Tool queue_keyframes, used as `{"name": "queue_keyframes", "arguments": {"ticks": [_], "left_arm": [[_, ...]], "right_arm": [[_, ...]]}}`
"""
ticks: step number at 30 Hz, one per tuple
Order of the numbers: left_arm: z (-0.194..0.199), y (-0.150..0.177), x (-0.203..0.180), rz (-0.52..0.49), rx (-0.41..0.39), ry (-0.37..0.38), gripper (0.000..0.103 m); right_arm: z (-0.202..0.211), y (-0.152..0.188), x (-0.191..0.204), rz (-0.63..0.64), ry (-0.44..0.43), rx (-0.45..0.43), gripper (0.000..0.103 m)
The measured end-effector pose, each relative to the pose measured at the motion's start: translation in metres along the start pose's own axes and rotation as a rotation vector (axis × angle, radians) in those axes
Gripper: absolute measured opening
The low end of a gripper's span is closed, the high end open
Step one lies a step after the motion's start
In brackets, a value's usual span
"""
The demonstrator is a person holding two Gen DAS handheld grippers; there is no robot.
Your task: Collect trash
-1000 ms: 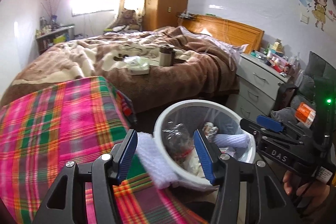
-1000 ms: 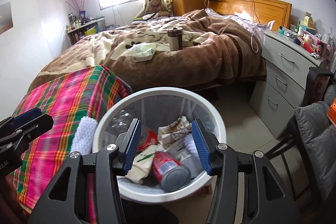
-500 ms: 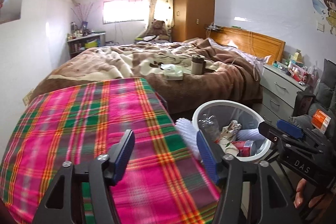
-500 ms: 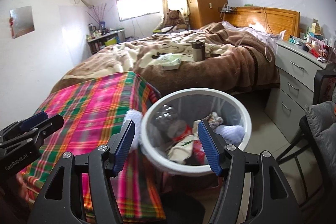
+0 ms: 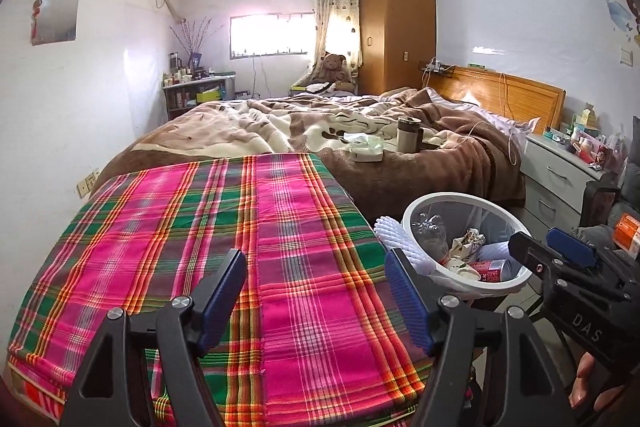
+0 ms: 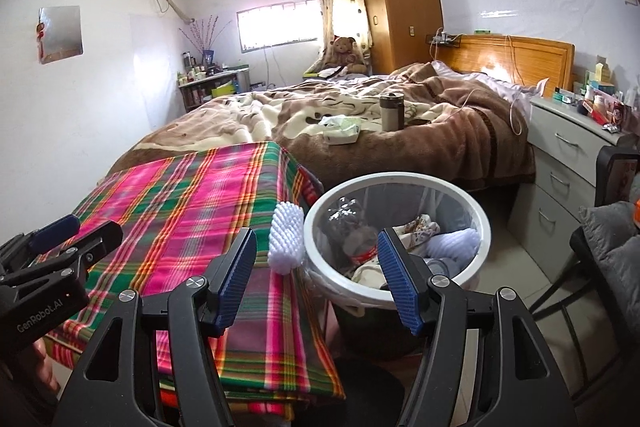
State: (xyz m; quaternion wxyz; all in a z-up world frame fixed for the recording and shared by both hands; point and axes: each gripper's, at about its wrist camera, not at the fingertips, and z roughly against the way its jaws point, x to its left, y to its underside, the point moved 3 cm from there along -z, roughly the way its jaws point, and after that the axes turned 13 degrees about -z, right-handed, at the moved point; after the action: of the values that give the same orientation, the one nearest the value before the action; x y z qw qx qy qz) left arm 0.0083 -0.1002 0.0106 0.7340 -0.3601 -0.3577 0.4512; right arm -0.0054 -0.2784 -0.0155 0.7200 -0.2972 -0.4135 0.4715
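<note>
Hovering: left gripper (image 5: 316,299) wide open, empty, over plaid cloth (image 5: 224,251) | right gripper (image 6: 318,271) wide open, empty, by bin (image 6: 400,183) | foam sleeve (image 6: 285,241) against rim

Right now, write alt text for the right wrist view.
The open right gripper hovers empty over a white-rimmed round trash bin of crumpled rubbish, beside a table under pink-and-green plaid cloth. A white foam net sleeve lies at the table edge; a brown-blanketed bed sits behind.
</note>
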Motion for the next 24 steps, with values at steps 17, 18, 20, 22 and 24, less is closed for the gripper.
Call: {"name": "queue_keyframes", "arguments": {"ticks": [17, 18, 20, 22, 24], "left_arm": [[-0.0012, 0.002, 0.0036, 0.016, -0.005, -0.018, 0.071], [-0.0013, 0.0021, 0.0041, 0.015, -0.005, -0.02, 0.071], [-0.0011, 0.0028, 0.005, 0.016, -0.003, -0.021, 0.071], [-0.0011, 0.0026, 0.0057, 0.014, -0.003, -0.021, 0.071], [-0.001, 0.0026, 0.0057, 0.015, -0.004, -0.02, 0.071]], "right_arm": [[0.007, 0.0018, 0.0067, 0.009, 0.018, -0.027, 0.064], [0.0071, 0.0018, 0.0066, 0.009, 0.016, -0.027, 0.064], [0.0077, 0.0017, 0.0075, 0.01, 0.017, -0.028, 0.064], [0.0077, 0.0018, 0.0075, 0.01, 0.014, -0.027, 0.064], [0.0077, 0.0018, 0.0085, 0.011, 0.016, -0.025, 0.064]]}}
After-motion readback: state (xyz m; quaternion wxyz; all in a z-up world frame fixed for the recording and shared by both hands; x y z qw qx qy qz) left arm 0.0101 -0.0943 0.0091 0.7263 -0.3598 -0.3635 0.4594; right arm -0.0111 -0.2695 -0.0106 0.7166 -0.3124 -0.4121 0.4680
